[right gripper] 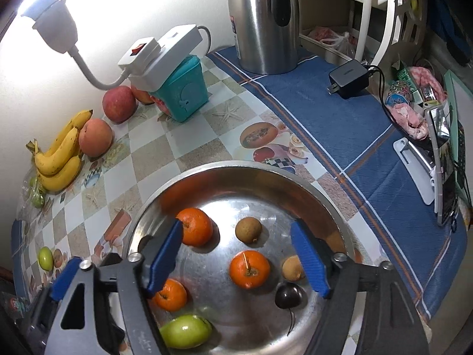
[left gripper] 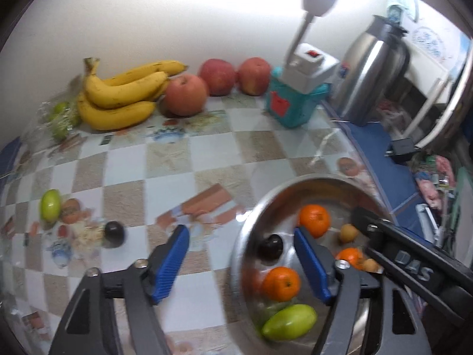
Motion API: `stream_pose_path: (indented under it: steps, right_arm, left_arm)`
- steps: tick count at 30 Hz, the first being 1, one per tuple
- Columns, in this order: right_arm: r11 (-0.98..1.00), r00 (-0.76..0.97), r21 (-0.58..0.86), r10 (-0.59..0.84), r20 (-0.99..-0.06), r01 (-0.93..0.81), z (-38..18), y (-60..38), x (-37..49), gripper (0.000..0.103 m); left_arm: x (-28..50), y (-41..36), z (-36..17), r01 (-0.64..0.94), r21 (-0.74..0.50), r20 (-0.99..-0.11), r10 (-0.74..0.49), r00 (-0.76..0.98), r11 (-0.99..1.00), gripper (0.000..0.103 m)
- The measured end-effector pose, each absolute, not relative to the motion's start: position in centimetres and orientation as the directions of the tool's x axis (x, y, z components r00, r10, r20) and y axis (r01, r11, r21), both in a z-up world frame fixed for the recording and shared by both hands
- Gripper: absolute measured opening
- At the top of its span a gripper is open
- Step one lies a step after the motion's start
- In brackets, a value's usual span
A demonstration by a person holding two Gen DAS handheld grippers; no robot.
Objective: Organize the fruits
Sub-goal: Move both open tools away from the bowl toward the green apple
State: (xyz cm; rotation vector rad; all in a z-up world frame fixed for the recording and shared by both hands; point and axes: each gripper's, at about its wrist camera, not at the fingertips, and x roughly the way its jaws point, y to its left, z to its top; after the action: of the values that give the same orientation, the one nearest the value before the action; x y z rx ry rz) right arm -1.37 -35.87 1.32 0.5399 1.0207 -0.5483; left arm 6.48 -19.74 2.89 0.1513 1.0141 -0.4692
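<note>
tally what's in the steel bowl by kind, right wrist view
Oranges: 3
Brown round fruits: 2
Dark plum: 1
Green fruit: 1
Total in the bowl: 7

I see a white wall (right gripper: 124, 6) behind the worktop (right gripper: 189, 148), which wears a checkered cloth printed with food pictures, with a blue cloth (right gripper: 340, 124) beside it. 1 lit white gooseneck lamp (right gripper: 56, 26) glares against the wall, and a white rack (right gripper: 393, 23) stands past a steel kettle (right gripper: 266, 20).
</note>
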Motion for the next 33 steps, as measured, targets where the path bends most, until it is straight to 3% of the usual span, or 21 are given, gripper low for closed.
stream_pose_path:
  steps: [2, 8, 18, 33]
  right_arm:
    - [0.739, 0.420, 0.171, -0.164, -0.893, 0.651, 1.5, -35.8, -1.6, 0.084]
    - [0.750, 0.392, 0.149, -0.156, -0.907, 0.644, 1.4, -35.1, -2.0, 0.085]
    - [0.763, 0.358, 0.144, -0.121, -0.926, 0.630, 1.4, -33.0, -2.6, 0.085]
    - [0.785, 0.369, 0.151, -0.104, -0.924, 0.601, 1.7, -32.1, -2.2, 0.088]
  left_arm:
    - [6.7, -19.3, 2.9, 0.426, -0.073, -0.853, -0.278, 0.442, 0.902, 0.095]
    - [7.9, -16.8, 2.1, 0.311, -0.045, -0.895, -0.177, 0.410, 0.949, 0.103]
    - [9.3, -13.2, 2.8, 0.190, -0.011, -0.907, -0.090, 0.412, 0.982, 0.103]
    - [9.1, -10.8, 3.1, 0.138, -0.021, -0.908, -0.077, 0.411, 0.990, 0.103]
